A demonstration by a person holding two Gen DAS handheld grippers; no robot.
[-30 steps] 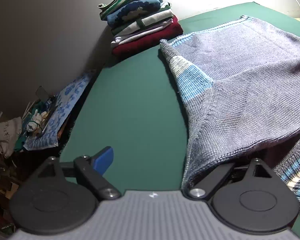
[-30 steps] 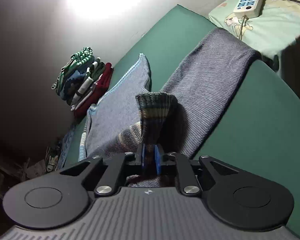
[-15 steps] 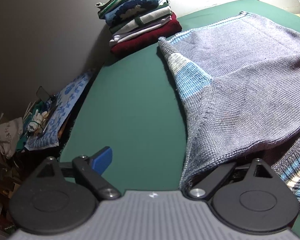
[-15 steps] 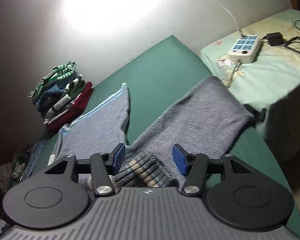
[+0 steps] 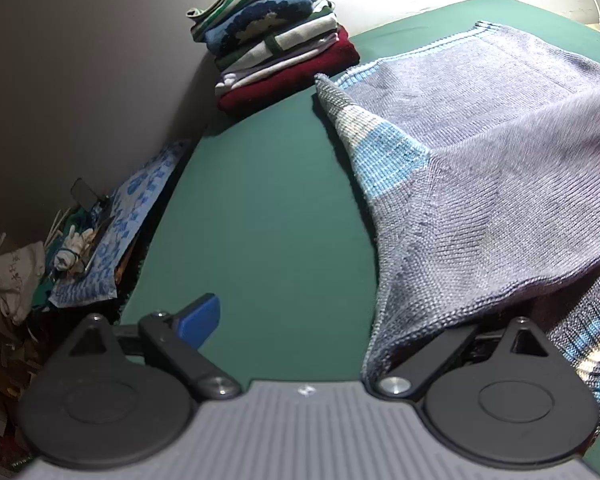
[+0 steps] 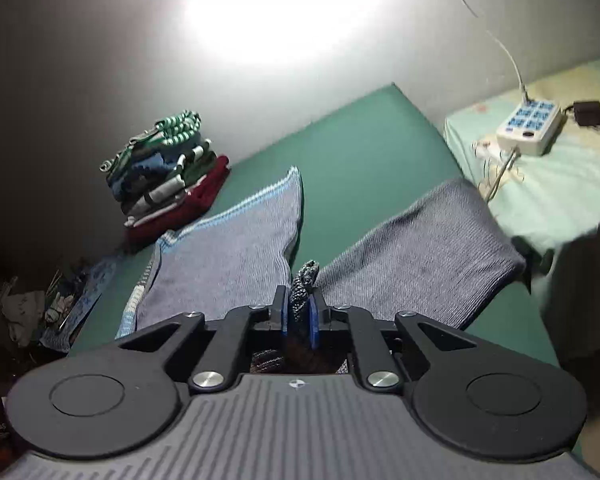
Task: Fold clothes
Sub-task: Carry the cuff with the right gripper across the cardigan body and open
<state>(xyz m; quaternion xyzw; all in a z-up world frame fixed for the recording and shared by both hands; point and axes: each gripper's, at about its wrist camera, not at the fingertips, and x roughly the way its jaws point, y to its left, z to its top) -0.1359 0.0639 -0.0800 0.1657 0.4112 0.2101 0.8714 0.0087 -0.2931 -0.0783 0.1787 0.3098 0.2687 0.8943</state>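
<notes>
Since half a second ago the right tool (image 6: 299,314) has been closing, and its jaws are now clamping a striped fold of the grey sweater (image 5: 500,184). That sweater is lying ahead of both tools, its long axis running toward the far wall across the green surface (image 5: 260,208). Wide apart, the left tool (image 5: 332,320) is gripping nothing, though knit is draping over 1 finger. Beyond, the folded stack (image 5: 276,48) is sitting against the wall, and a power strip (image 6: 528,124) is lying on the neighbouring bed.

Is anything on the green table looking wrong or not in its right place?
Mostly fine. The grey knit sweater is not flat: its edge drapes over one finger of the left gripper, whose jaws stand open. The right gripper has just closed on a bunched fold. The folded stack looks tidy.
</notes>
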